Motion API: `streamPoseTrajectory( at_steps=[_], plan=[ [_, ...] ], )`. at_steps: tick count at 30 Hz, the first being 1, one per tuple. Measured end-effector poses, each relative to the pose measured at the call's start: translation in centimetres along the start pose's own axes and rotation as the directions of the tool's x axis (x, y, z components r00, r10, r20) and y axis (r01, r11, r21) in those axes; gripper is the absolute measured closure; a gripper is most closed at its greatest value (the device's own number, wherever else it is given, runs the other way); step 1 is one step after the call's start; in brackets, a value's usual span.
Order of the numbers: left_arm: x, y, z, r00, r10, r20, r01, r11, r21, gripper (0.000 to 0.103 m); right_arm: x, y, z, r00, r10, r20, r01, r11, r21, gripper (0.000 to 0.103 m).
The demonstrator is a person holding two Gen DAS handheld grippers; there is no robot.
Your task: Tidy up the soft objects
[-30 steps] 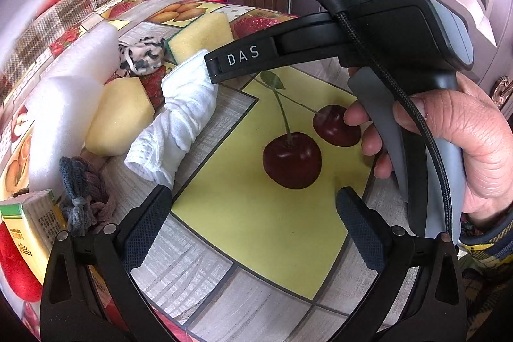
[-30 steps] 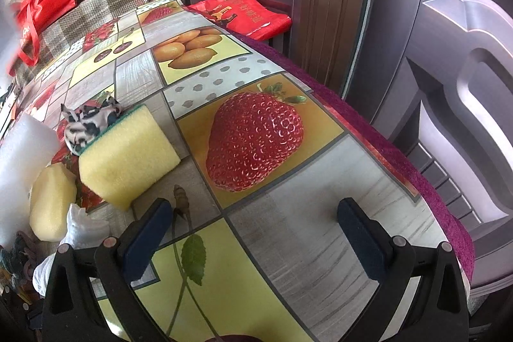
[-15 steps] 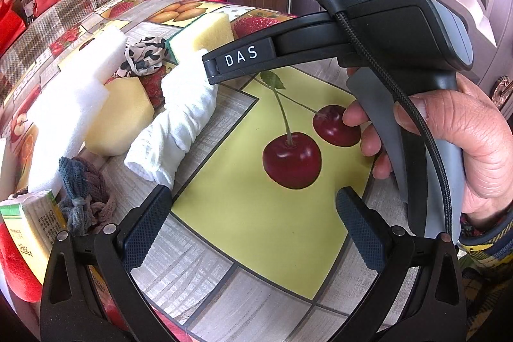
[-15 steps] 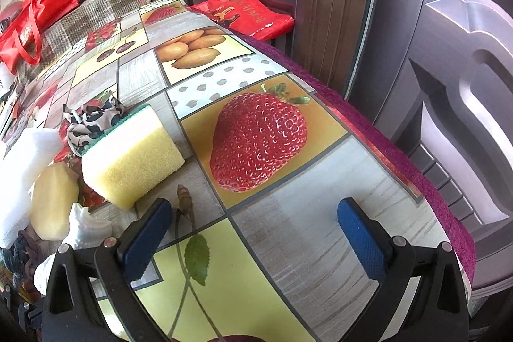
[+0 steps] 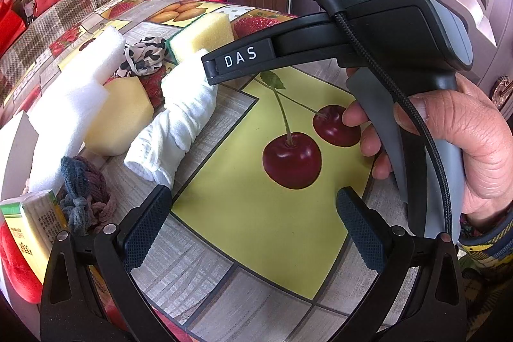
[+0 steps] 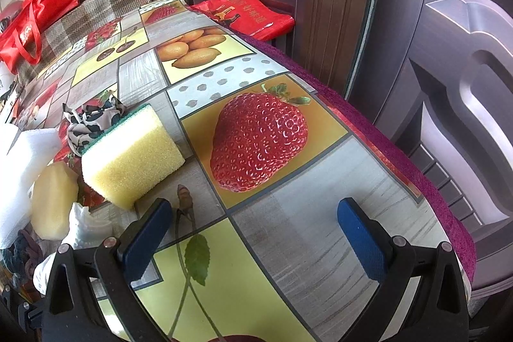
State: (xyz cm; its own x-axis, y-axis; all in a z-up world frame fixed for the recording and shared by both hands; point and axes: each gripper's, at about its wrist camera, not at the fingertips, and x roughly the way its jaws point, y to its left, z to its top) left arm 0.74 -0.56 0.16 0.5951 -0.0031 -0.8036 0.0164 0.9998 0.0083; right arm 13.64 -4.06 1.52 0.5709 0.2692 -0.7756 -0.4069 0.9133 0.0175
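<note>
My left gripper (image 5: 253, 210) is spread and empty. The rolled cloth (image 5: 179, 124) lies just beyond its left finger, long axis running toward the upper centre of the frame. My right gripper (image 6: 253, 233), also spread and empty, has the sponge (image 6: 131, 156) at middle left.

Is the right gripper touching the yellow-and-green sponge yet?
Apart. The right wrist view shows the right gripper open, with tablecloth visible between its left finger and the sponge.
</note>
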Motion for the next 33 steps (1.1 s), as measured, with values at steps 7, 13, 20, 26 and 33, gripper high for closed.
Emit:
streamPoseTrajectory(
  at_steps=[7,13,20,26,33],
  plan=[
    [0.0,0.0,0.0,1.000,0.000,0.000,0.000,1.000,0.000,0.001,0.0,-0.2,0.0,1.000,0.006,0.001,-0.006,1.000,0.002,0.000],
    [0.0,0.0,0.0,1.000,0.000,0.000,0.000,1.000,0.000,0.001,0.0,-0.2,-0.1,1.000,0.009,0.001,-0.009,1.000,-0.002,0.000],
    [0.0,0.0,0.0,1.000,-0.001,0.001,0.001,1.000,0.000,0.001,0.0,0.0,-0.1,1.000,0.009,0.001,-0.009,1.000,-0.005,0.000],
    [-1.4,0.1,-0.3,0.999,-0.032,0.028,0.033,0.999,-0.033,0.001,0.0,0.0,-0.1,1.000,0.013,0.003,-0.013,1.000,-0.002,0.000],
    [-14.3,4.5,-2.5,0.954,-0.079,0.290,0.125,0.982,-0.143,0.000,-0.1,0.0,0.0,1.000,0.023,0.005,-0.023,1.000,0.004,0.000]
  ],
)
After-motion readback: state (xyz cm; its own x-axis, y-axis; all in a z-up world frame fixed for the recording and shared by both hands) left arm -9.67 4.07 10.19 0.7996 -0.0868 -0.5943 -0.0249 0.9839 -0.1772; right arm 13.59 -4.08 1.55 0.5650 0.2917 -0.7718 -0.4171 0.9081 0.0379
